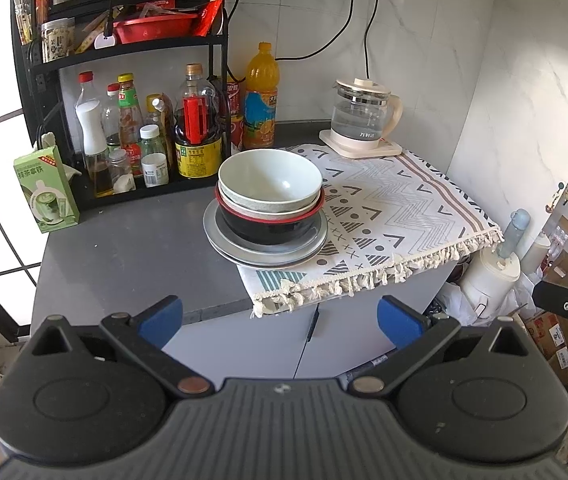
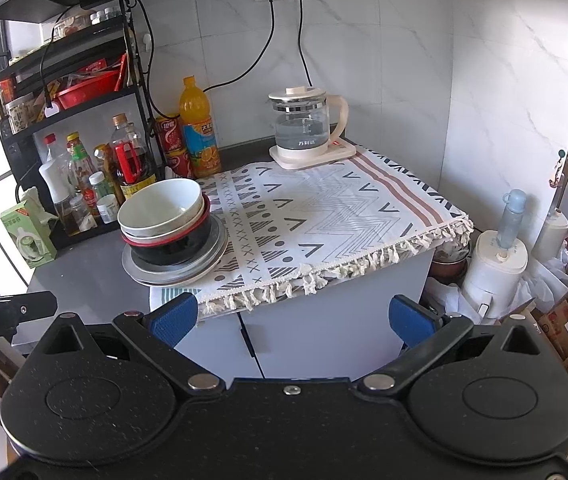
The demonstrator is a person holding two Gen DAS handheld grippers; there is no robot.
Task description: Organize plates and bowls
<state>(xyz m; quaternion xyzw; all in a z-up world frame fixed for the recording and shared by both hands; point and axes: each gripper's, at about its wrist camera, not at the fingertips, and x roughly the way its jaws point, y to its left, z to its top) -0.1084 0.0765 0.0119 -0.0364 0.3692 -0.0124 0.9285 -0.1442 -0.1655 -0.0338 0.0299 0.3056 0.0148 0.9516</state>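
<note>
A stack of dishes stands at the left edge of the patterned cloth (image 1: 396, 208) (image 2: 324, 216). On top is a pale green bowl (image 1: 270, 180) (image 2: 160, 206), nested in a whitish bowl, then a black bowl with a red rim (image 1: 272, 232) (image 2: 180, 246). Grey plates (image 1: 228, 248) (image 2: 144, 270) lie underneath. My left gripper (image 1: 280, 320) hangs open in front of the counter, below the stack, with nothing between its blue pads. My right gripper (image 2: 294, 320) is open too, off the counter's front edge and to the right of the stack.
A black rack with sauce bottles (image 1: 140, 136) (image 2: 96, 176) stands at the back left, beside a green carton (image 1: 46, 190) and an orange drink bottle (image 1: 261, 96) (image 2: 198, 128). A glass kettle (image 1: 362, 116) (image 2: 308, 124) sits at the back. White appliance (image 2: 496, 272) and boxes stand right.
</note>
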